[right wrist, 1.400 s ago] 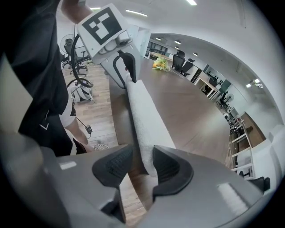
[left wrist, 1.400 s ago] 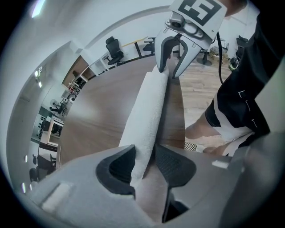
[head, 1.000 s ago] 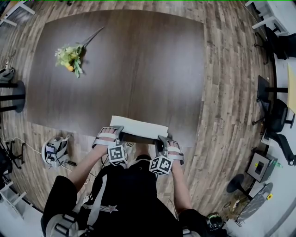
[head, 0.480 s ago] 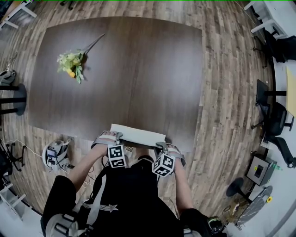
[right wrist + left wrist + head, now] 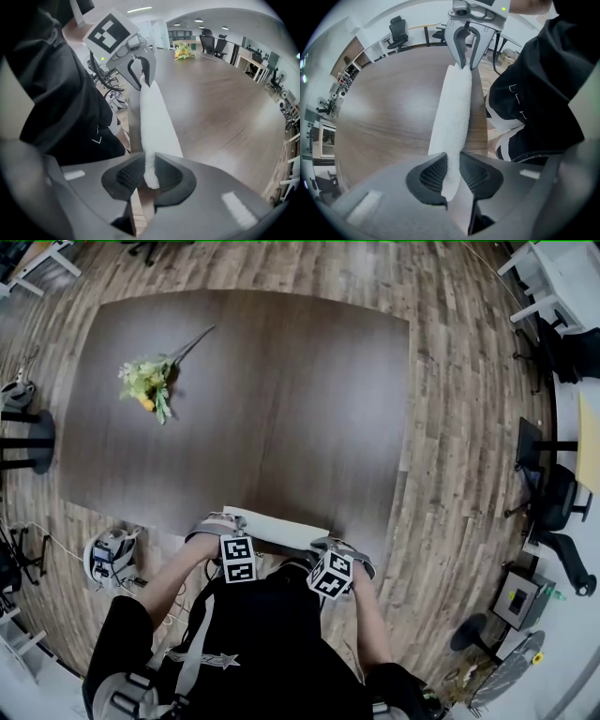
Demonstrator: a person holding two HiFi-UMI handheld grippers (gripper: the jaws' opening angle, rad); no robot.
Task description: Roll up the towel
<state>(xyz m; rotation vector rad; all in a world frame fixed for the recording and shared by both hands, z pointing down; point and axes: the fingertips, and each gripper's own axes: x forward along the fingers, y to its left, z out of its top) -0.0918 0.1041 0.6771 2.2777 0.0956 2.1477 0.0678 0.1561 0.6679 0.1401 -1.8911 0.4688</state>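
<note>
The white towel (image 5: 281, 529) lies as a narrow folded strip along the near edge of the dark brown table (image 5: 281, 390). My left gripper (image 5: 230, 526) holds its left end and my right gripper (image 5: 330, 547) its right end. In the left gripper view the towel (image 5: 452, 112) runs from between my left gripper's pads (image 5: 451, 171) to the right gripper (image 5: 465, 47) at the far end. In the right gripper view the towel (image 5: 157, 126) is pinched in my right gripper (image 5: 150, 176), with the left gripper (image 5: 140, 70) beyond. Both pairs of jaws have just been closing on the cloth.
A bunch of yellow and green flowers (image 5: 148, 381) lies at the table's far left. My body stands right against the near table edge. A small device (image 5: 111, 554) sits on the wooden floor at left, and office chairs (image 5: 562, 484) stand at right.
The white band of towel showing in the head view has shrunk from a wide rectangle to a thin strip at the table edge. Both grippers have tipped down over it.
</note>
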